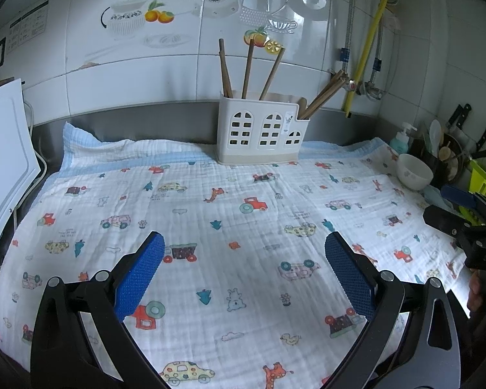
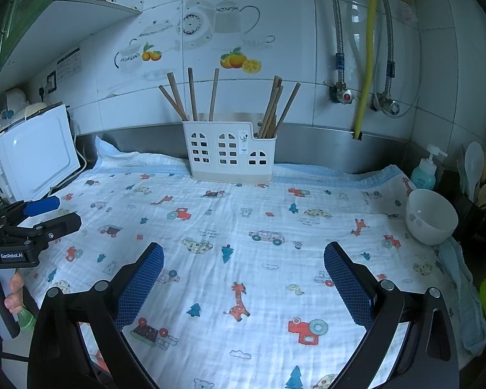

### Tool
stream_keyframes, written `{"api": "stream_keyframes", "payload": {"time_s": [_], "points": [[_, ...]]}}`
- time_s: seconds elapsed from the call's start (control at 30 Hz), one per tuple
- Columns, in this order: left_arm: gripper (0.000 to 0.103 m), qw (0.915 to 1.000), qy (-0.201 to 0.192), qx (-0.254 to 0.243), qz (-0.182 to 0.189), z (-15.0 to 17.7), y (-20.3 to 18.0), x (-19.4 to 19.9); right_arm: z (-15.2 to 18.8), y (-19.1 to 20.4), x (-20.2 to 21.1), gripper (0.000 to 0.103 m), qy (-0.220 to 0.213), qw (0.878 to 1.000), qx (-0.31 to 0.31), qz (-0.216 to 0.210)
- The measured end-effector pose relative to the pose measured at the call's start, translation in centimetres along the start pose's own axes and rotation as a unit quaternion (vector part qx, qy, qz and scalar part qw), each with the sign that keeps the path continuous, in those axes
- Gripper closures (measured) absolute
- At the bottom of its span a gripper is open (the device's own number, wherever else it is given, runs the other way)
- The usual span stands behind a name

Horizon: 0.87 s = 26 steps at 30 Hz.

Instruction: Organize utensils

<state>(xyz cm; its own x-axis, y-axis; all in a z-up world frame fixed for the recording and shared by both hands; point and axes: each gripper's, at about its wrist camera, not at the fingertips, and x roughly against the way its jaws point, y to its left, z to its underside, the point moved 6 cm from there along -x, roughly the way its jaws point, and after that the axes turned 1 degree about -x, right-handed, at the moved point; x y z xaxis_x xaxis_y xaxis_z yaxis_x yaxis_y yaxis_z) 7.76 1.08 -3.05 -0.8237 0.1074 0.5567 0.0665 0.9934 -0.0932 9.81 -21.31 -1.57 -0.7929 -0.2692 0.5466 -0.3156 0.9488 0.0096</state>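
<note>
1. The printed cloth over the tabletop lay bare of utensils.
2. The white caddy, upper centre, already held every chopstick seen — sorting looked finished.
3. The left gripper and right gripper both gaped, grasping nothing.

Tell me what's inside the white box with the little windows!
Wooden chopsticks stand in the white holder, some on its left side, a bunch on its right. Their lower ends are hidden behind its walls.
</note>
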Motion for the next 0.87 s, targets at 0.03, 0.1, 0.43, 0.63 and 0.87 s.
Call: {"api": "stream_keyframes", "payload": {"time_s": [0.03,0.1,0.43,0.63,0.87], "points": [[0.005,1.0000,0.000,0.000,0.000,-0.01,0.01,-0.01,0.00,0.03,0.02,0.007,0.000,1.000,0.000,-0.001],[0.005,1.0000,0.000,-0.001,0.000,0.02,-0.04,0.00,-0.02,0.00,0.00,0.007,0.000,1.000,0.001,0.000],[0.005,1.0000,-0.003,0.001,0.000,0.09,-0.04,-0.05,0.09,0.10,0.14,0.007,0.000,1.000,-0.002,0.000],[0.005,0.9999,0.000,-0.010,-0.009,0.12,-0.15,-0.09,0.17,0.04,0.16,0.007,0.001,1.000,-0.004,-0.001],[0.005,0.9998,0.000,-0.012,-0.018,0.23,0.01,-0.06,0.21,-0.03,0.06,0.007,0.001,1.000,-0.003,0.000]]}}
